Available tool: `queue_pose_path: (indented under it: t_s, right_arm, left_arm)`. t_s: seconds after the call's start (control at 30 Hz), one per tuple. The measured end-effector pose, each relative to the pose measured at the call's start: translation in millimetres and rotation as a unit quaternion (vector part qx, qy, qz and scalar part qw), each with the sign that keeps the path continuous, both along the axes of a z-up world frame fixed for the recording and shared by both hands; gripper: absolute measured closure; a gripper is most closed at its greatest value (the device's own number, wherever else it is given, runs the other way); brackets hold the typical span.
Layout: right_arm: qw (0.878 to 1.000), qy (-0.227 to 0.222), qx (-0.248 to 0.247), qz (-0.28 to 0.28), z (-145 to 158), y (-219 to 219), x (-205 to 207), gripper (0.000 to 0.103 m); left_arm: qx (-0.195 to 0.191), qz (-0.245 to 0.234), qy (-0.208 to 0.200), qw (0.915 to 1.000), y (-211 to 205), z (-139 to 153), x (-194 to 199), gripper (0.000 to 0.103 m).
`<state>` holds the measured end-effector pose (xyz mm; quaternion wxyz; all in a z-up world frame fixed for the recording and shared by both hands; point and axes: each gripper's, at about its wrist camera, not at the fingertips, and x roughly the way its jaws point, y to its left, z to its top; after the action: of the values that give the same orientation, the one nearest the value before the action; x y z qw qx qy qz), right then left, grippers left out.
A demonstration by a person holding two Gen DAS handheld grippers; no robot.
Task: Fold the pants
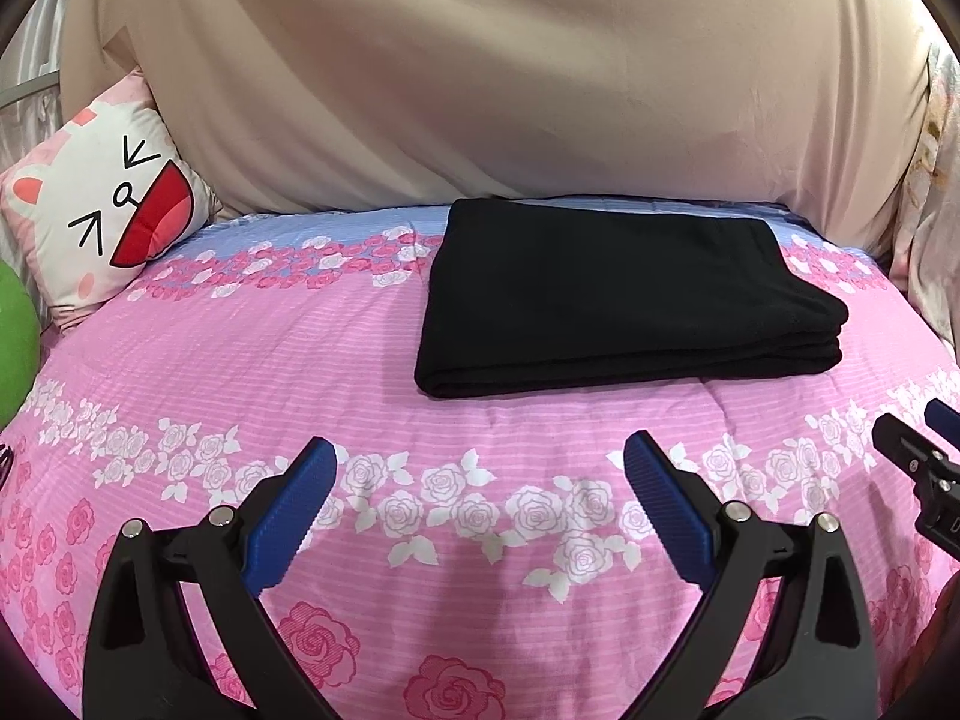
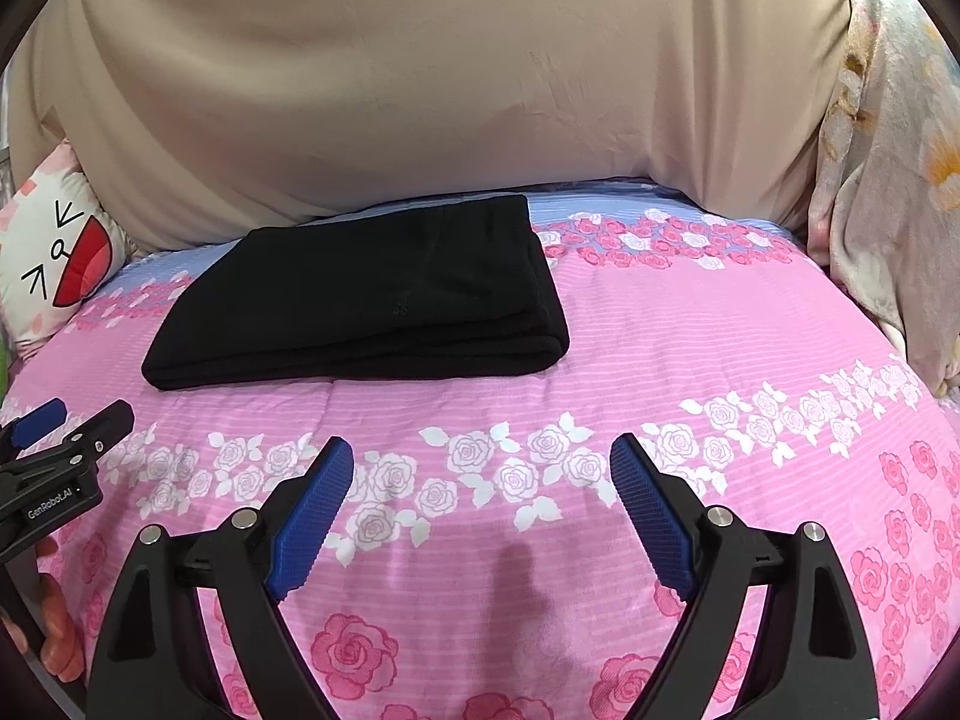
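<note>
Your left hand-held gripper (image 1: pixel 480 456) sits nearest the lens, blue pads (image 1: pixel 294 510) spread wide w/ nothing between them, hovering over the pink rose-print bedspread (image 1: pixel 300 360). Same for your right hand-held gripper (image 2: pixel 481 453): pads (image 2: pixel 651 510) spread apart, holding nothing, also above the bedspread. Each one shows at the edge of the other's view, so they're side by side, apart from each other.

The black pants (image 1: pixel 618 294) lie folded into a flat stacked rectangle on the bed, layered edges toward you and on the right end. They're well ahead of both grippers, not touching either, towards the far side of the bed, close to the beige draped cloth (image 1: pixel 510 72) behind.

A cat-face cushion (image 1: pixel 102 210) leans at far left, apart from the pants. A pale floral blanket (image 2: pixel 888 192) is bunched at far right. Green obj (image 1: pixel 15 342) at left edge, can't tell what it is.
</note>
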<state>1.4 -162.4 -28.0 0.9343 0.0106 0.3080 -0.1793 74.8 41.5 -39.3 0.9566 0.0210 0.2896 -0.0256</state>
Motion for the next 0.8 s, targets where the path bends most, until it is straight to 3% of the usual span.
queue_pose_path:
  t_s: [0.4,0.8]
  right_arm:
    - [1.0,0.001,0.0,0.0,0.3,-2.2,0.7,0.017]
    - [1.0,0.001,0.0,0.002,0.2,-3.3,0.8,0.017]
  left_arm:
    - [0.022,0.0,-0.007,0.9997,-4.7,1.4,-2.2,0.009]
    - [0.02,0.002,-0.01,0.9997,-2.5,2.9,-2.9,0.009]
